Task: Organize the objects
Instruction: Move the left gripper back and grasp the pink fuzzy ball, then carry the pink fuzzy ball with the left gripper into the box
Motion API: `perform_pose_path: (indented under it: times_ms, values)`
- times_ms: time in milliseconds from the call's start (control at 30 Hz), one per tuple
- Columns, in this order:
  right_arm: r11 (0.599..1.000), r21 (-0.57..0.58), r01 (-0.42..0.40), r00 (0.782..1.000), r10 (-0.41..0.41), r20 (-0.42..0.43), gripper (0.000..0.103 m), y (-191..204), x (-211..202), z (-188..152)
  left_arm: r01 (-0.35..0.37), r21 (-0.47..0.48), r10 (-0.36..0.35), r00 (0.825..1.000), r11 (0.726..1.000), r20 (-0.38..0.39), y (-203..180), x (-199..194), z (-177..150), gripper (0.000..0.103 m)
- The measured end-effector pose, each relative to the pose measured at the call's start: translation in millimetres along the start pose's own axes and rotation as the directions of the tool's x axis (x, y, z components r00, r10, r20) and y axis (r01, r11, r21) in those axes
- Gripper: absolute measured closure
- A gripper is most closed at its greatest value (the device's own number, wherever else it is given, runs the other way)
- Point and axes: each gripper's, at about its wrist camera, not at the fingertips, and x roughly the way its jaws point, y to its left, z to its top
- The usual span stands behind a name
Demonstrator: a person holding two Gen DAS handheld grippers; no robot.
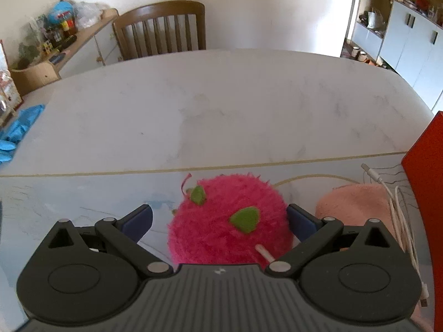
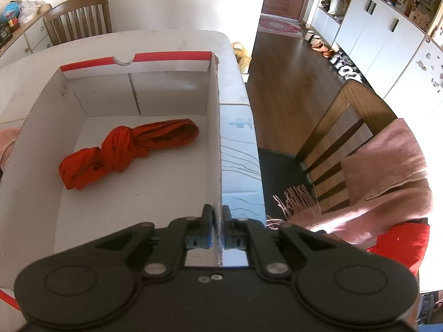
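- The pink fuzzy ball (image 1: 229, 221), with green felt patches and a small white stick at its near side, lies on the table (image 1: 221, 116) between the wide-spread fingers of my left gripper (image 1: 220, 218).
- The right pad looks to be touching or just beside the fluff; the left pad stands clear of it. No grip is made yet.
- Just beside the ball, toward the box, lie a peach cloth (image 1: 357, 204) and a white cable (image 1: 398, 207).
- My right gripper (image 2: 218, 222) is clamped narrow on the side wall of the cardboard box (image 2: 214, 138), steadying it.
- The box already holds a knotted red cloth (image 2: 127, 149); the floor around it is free.
- Step in hand, as I judge it: pick-up of the ball for the box.
- Next move calls for centring the ball, closing gently on the soft pile, lifting clear of the cable, and carrying it over the red box wall.
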Motion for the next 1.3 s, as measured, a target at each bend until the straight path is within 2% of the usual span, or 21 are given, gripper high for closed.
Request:
perform_pose_path:
  times_ms: [167,433,567,767,1100,1300]
  values:
    - [1.0,0.005,0.003,1.0,-0.003,0.001,0.098,0,0,0,0.033,-0.013,-0.033,0.999,0.999,-0.023,0,11,-2,0.0]
    - [1.0,0.009,0.0,1.0,0.0,0.004,0.098,-1,0,0,0.032,-0.025,-0.033,0.999,0.999,-0.032,0,12,-2,0.002]
    - [1.0,0.004,-0.001,1.0,0.001,0.005,0.098,-1,0,-1,0.038,-0.018,-0.038,0.999,0.999,-0.03,1,8,-2,0.014]
    - [1.0,0.006,-0.005,1.0,0.005,0.004,0.099,-2,0,0,0.014,0.013,-0.014,1.0,1.0,-0.025,-2,0,-4,0.019]
    - [1.0,-0.003,-0.018,1.0,0.018,0.006,0.099,-3,0,0,0.023,-0.037,-0.023,1.0,0.999,0.009,5,-45,-6,0.021]
    - [0.999,0.014,-0.047,0.999,0.047,0.013,0.1,-9,1,-1,0.079,-0.011,-0.079,0.996,0.997,0.051,-5,-86,-3,0.021]
